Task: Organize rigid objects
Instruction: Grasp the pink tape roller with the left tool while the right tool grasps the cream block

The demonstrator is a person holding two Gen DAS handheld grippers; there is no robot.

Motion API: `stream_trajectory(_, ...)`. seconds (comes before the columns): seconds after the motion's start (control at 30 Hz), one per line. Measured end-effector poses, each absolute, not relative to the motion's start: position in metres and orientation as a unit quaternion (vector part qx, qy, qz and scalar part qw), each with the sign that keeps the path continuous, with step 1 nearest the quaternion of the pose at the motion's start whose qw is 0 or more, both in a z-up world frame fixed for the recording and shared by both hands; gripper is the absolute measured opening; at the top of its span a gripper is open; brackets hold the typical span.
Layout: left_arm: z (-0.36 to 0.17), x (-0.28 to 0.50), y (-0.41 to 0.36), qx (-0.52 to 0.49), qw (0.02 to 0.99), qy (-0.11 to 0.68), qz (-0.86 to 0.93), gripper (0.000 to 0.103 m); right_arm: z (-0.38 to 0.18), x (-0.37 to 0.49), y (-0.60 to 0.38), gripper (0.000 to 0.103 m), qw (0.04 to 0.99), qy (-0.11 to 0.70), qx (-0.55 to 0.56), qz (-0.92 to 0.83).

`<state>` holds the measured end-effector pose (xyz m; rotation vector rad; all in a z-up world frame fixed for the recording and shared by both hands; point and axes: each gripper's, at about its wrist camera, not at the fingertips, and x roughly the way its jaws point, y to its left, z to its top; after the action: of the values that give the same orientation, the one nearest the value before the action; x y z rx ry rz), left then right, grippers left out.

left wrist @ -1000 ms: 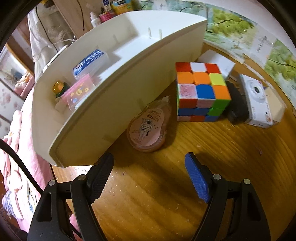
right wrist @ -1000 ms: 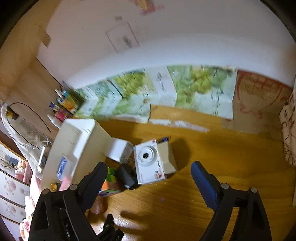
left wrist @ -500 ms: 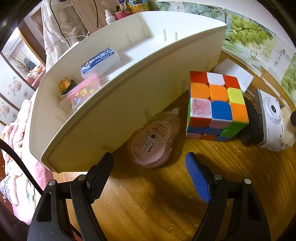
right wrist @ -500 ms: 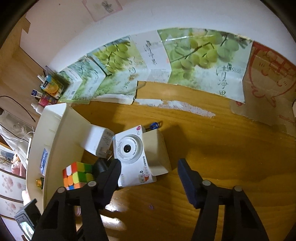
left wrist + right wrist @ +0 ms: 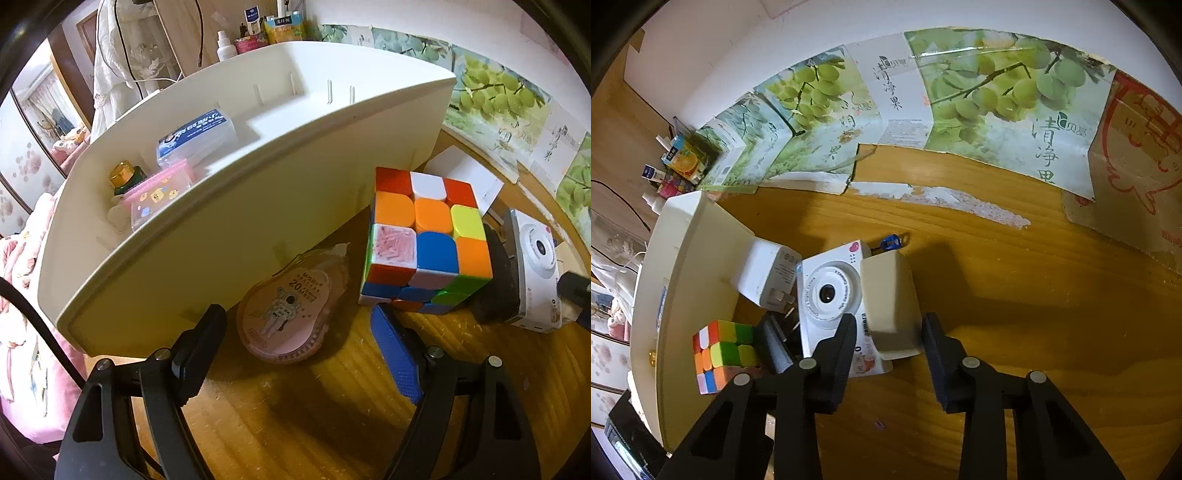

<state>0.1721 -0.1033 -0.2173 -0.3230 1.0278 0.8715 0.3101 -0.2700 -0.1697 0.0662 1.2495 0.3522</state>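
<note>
Wooden tabletop carries everything. Left gripper spread wide, holding nothing, straddling pink teardrop-shaped correction-tape dispenser lying beside cream plastic organizer bin. Multicoloured puzzle cube stands just right of it. Right gripper parted, unclenched, jaws either side of cream rectangular block resting partly on white toy camera. White plug adapter against bin.
</note>
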Motion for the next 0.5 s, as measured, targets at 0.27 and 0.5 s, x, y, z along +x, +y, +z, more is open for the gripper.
stream_trajectory(0.27,-0.2192,0.1704,-0.1006,-0.166,0.787,0.453,0.384,0.083,-0.1717,0.3110,-0.2694,0.030,0.801,0.575,0.017,0.165)
stream_trajectory(0.5,-0.2190,0.1658,-0.1064,-0.153,0.803,0.436,0.376,0.070,-0.1711,0.3113,-0.2689,0.029,0.801,0.575,0.012,0.168)
